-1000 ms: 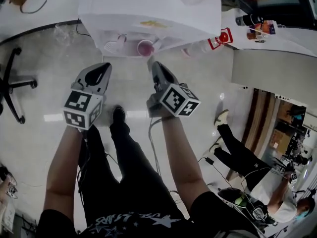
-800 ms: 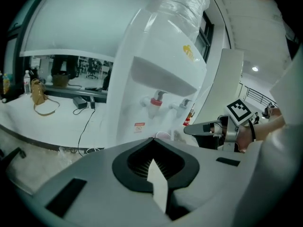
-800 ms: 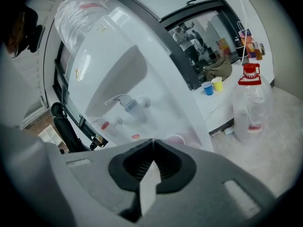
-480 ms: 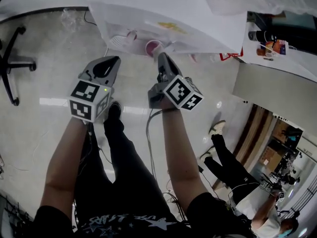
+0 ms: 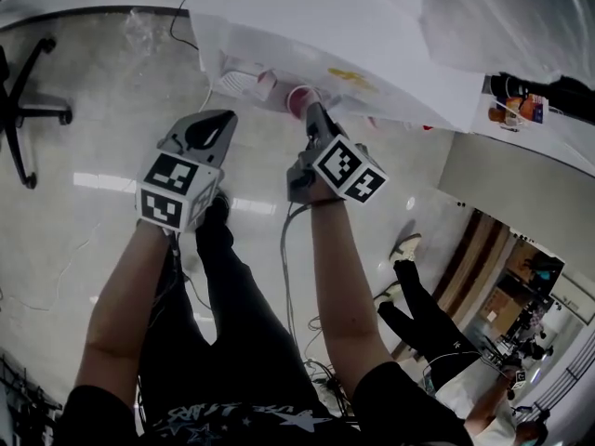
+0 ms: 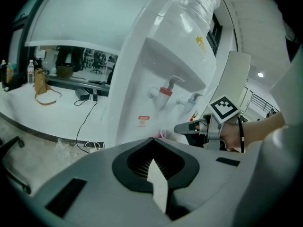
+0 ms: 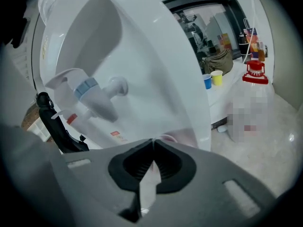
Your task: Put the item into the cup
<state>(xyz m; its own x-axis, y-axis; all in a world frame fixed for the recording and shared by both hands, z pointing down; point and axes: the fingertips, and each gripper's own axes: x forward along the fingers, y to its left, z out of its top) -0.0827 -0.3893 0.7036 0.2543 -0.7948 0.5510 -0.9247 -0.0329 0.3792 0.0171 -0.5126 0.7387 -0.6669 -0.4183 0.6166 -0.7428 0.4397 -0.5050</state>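
A small pink cup hangs at the tip of my right gripper, whose jaws are shut on its rim. The cup sits close in front of a white water dispenser, below its red tap and blue tap. In the right gripper view the cup's rim shows just past the closed right gripper, with the blue tap up to the left. My left gripper is shut and holds nothing, to the left of the cup. No other item shows.
An office chair stands at the far left on the glossy floor. Another person is at the lower right. A counter with bottles lies to the right, and a large water jug stands by the dispenser. Cables run along the floor.
Both grippers have drifted a little right and closer to the dispenser as the head view shifted. The pink cup stays at the right gripper's tip.
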